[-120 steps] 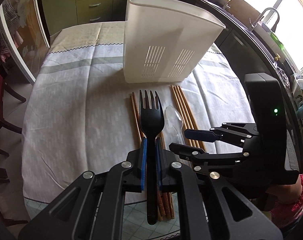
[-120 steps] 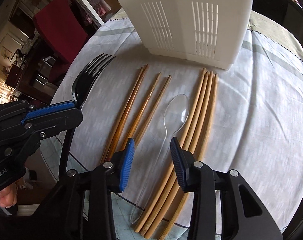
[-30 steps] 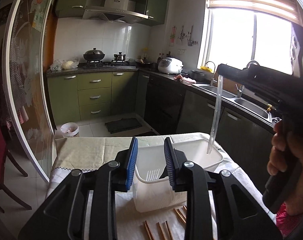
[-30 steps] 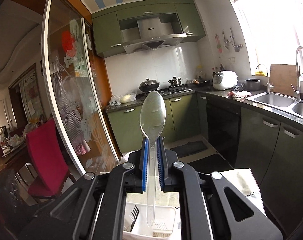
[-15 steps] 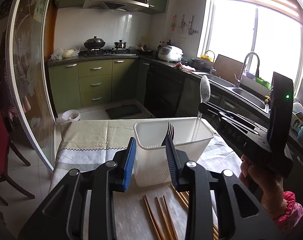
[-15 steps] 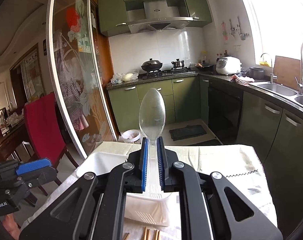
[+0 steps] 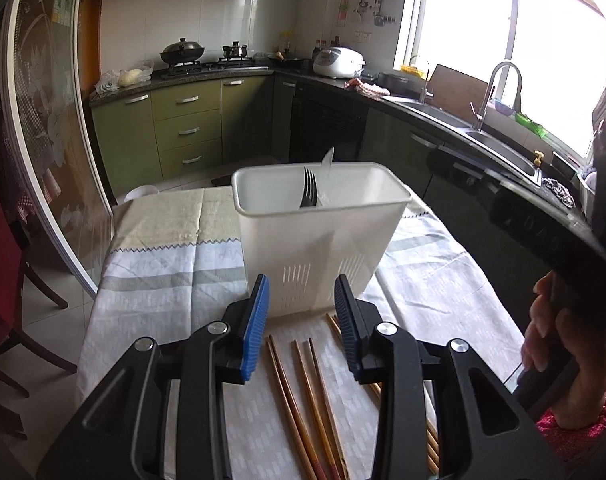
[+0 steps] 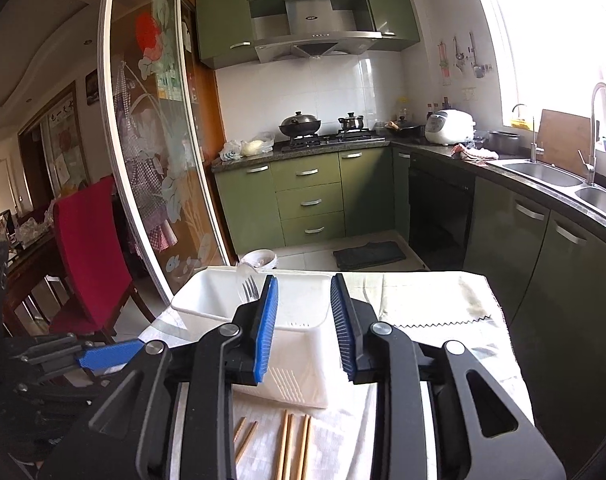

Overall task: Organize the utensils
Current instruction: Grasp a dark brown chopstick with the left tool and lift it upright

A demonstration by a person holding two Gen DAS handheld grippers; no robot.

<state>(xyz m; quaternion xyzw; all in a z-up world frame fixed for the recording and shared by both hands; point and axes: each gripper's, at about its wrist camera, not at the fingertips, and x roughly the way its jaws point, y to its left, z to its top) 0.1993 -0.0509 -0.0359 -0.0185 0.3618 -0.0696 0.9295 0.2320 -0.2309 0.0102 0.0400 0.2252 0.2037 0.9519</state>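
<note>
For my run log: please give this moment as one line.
left: open | right: open | fork, spoon: in bin | chopsticks: on table

The right gripper (image 8: 304, 324) has its jaws apart above the white caddy (image 8: 207, 300), which holds a black fork (image 8: 248, 289) and a clear spoon (image 8: 245, 270); wooden chopsticks (image 8: 289, 444) lie below.

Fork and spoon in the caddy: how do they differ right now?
The fork is black and opaque; the spoon is clear plastic, hard to see against the white caddy.
The fork's tines stay below or near the rim; the spoon's bowl pokes above it.
The fork stands near upright; the spoon leans against the back wall.
Both stand head up near the caddy's middle divider, released, with the chopsticks left on the tablecloth.
</note>
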